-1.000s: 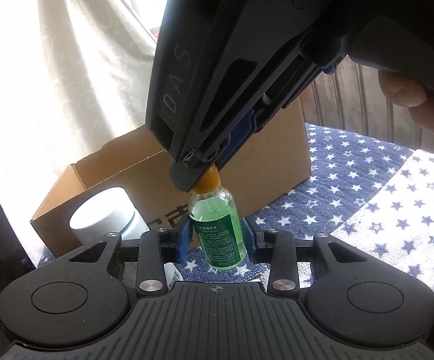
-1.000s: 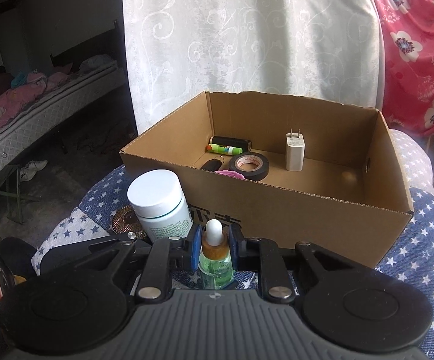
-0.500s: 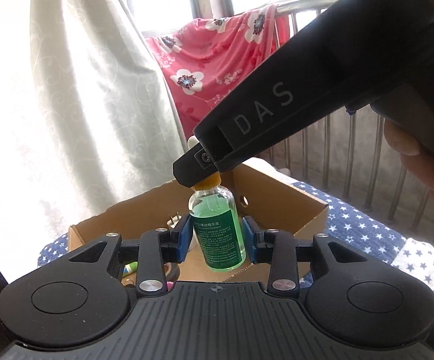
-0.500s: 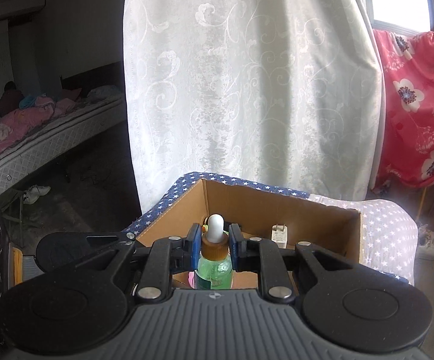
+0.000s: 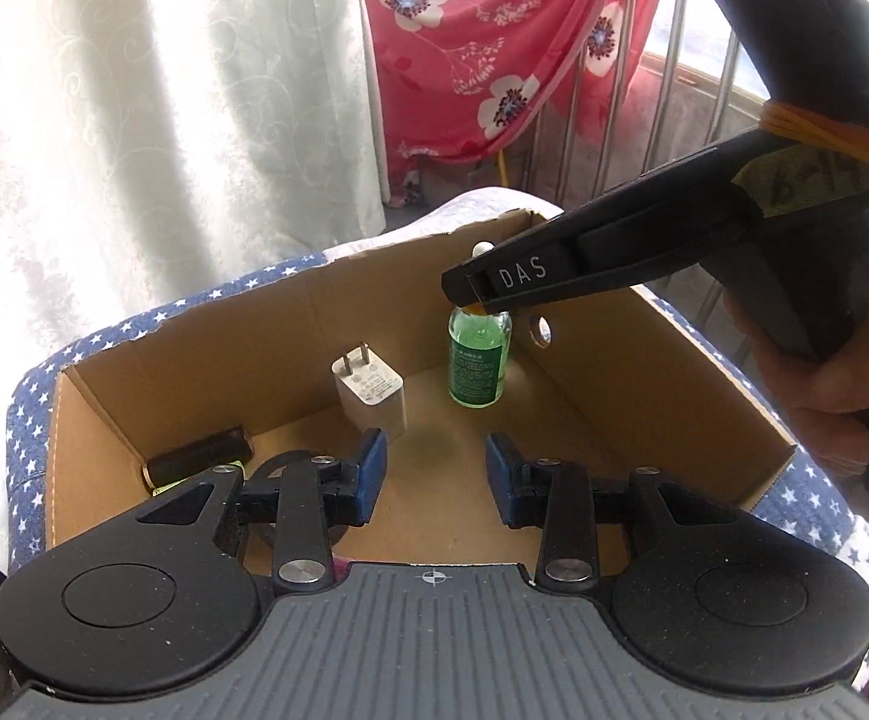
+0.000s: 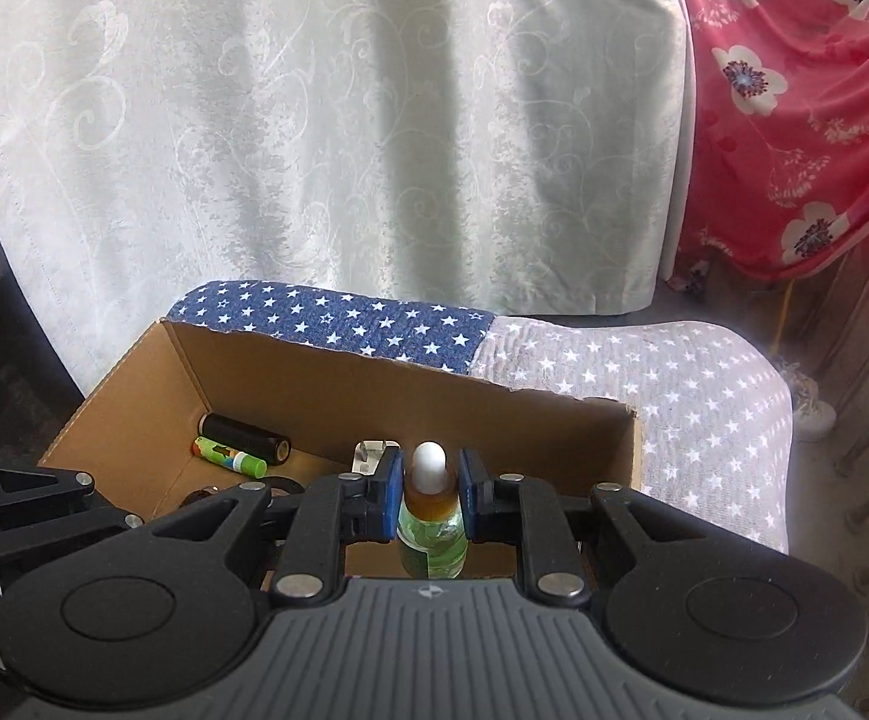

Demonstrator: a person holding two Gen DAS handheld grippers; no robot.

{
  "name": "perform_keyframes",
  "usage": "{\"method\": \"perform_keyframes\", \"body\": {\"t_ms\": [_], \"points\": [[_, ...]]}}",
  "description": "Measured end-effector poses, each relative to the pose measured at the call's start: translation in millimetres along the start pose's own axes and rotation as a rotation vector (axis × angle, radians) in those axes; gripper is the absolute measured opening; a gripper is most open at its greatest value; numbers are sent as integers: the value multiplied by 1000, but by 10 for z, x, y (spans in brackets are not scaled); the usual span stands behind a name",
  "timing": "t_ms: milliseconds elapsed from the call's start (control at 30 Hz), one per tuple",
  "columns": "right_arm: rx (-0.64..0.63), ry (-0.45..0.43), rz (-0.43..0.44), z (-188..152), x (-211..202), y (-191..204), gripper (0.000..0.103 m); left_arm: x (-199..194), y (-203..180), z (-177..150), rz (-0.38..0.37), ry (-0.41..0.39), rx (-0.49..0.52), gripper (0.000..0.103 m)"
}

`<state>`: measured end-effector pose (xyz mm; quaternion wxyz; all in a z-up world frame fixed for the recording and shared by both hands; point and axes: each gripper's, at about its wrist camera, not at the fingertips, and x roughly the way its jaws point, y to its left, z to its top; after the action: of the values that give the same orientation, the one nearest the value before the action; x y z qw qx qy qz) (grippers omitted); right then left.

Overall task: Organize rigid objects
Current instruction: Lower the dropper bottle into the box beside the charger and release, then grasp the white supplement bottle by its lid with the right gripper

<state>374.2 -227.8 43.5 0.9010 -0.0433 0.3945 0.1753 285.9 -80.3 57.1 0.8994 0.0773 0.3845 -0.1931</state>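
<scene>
A small glass dropper bottle of green liquid, with a green label, amber collar and white rubber bulb, is hanging upright by its neck inside the open cardboard box, near the far right corner, beside a white plug adapter standing prongs-up

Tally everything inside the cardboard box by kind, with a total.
Green dropper bottle, held by the right gripper: 1
White plug adapter: 1
Black cylinder: 1
Green stick: 1
Black tape roll, mostly hidden: 1
Total: 5 clearly seen; other things near the front wall are too hidden to count.
</scene>
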Motion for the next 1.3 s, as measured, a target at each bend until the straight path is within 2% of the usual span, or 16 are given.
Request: {"method": "perform_keyframes", "body": {"t_ms": [233,433,500,600,667,733,867,1000,1133,1233,1300], "points": [[-10,68,-69,36,502,-67,21,-445,165,-178,17,-32,-21,37],[39,66,-60,75,545,-104,22,-802,227,-291,25,-84,-28,39],[50,51,-49,88,448,-112,22,-739,251,-250,20,-108,-34,42],[85,2,-26,69,174,-124,25,-814,249,-298,9,-158,-38,52],[130,-40,8,17,-66,-140,39,-832,231,-374,9,-188,-32,59],[166,-93,42,-89,-383,-121,51,-946,230,-526,12,-210,-19,61],[182,-142,111,-422,-914,57,51,-1062,186,-833,47,-242,23,64],[224,-149,270,-852,-1300,303,52,-1161,104,-1148,58,-275,67,68],[208,-163,352,-1214,-1455,623,64,-1106,16,-1336,43,-282,66,69],[168,-147,325,-1372,-1382,887,65,-934,-82,-1424,97,-277,66,69],[160,-136,313,-1446,-1285,1002,65,-824,-113,-1453,105,-264,60,69]]}}
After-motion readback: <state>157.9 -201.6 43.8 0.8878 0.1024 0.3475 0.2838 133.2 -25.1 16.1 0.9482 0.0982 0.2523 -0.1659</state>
